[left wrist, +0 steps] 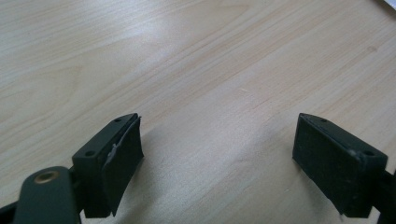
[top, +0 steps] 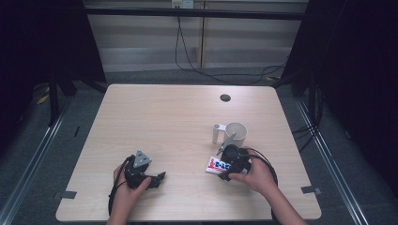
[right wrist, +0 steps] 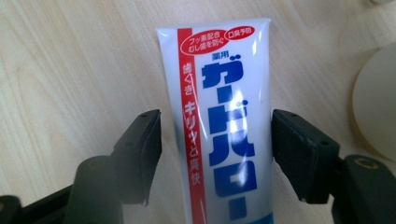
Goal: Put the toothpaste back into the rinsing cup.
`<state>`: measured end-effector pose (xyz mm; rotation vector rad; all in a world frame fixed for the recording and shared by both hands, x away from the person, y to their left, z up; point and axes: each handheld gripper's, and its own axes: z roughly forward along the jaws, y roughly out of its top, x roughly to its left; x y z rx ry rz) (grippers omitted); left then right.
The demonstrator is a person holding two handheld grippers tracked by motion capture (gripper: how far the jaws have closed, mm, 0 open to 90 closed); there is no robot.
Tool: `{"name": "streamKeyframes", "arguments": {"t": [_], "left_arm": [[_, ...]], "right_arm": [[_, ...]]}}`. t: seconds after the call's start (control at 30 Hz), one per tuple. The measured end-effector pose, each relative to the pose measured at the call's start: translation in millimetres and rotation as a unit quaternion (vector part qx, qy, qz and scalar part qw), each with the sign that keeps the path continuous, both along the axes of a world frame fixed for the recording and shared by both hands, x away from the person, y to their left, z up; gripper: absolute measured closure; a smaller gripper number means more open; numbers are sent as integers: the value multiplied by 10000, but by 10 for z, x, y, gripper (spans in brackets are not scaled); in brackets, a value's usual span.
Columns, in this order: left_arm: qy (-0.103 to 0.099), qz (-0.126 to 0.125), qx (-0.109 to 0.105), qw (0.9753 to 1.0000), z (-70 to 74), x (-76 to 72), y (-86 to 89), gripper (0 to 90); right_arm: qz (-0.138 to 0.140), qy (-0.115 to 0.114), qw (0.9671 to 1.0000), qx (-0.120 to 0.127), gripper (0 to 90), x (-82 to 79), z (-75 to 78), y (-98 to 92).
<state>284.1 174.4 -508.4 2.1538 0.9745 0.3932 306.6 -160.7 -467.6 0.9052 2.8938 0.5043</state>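
Note:
A white toothpaste tube (top: 214,165) (right wrist: 224,140) with a red stripe and blue lettering lies flat on the pale wooden table (top: 164,117), near the front right. My right gripper (top: 224,167) (right wrist: 217,140) is down over it, jaws on either side of the tube. In the right gripper view a gap shows at the left jaw, while the right jaw is at the tube's edge. My left gripper (top: 158,180) (left wrist: 217,149) rests at the front left, open wide over bare wood with nothing between its fingers.
A cream cup (top: 236,133) (right wrist: 376,107) stands just behind the right gripper, with a small white upright cylinder (top: 216,132) to its left. A dark round hole (top: 225,97) sits in the table's far side. Cables run across the floor behind.

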Motion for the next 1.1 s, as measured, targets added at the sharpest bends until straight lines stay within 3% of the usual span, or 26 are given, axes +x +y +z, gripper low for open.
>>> {"name": "streamKeyframes", "arguments": {"t": [0.23,0.4,0.43,0.47,0.63,0.73,0.9,1.1], "left_arm": [[-2,1,7,10000,1,0,1,156],[0,0,0,10000,0,0,0,156],[0,0,0,10000,0,0,0,156],[1,2,4,10000,1,0,1,156],[-1,2,1,10000,0,0,0,156],[2,-6,3,10000,1,1,1,156],[1,1,2,10000,0,0,0,156],[-1,2,-1,10000,0,0,0,156]], "right_arm": [[52,30,9999,-133,413,61,-59,71],[95,-35,9996,-270,610,50,7,86],[95,-35,9996,-270,610,50,7,86],[28,-5,9998,-191,651,42,41,67],[-49,-72,10000,-16,658,7,46,11],[-126,-161,9996,214,657,-17,58,-80],[-342,-187,9978,535,659,-45,115,-195],[-410,-304,9952,837,659,-77,193,-310]]}}
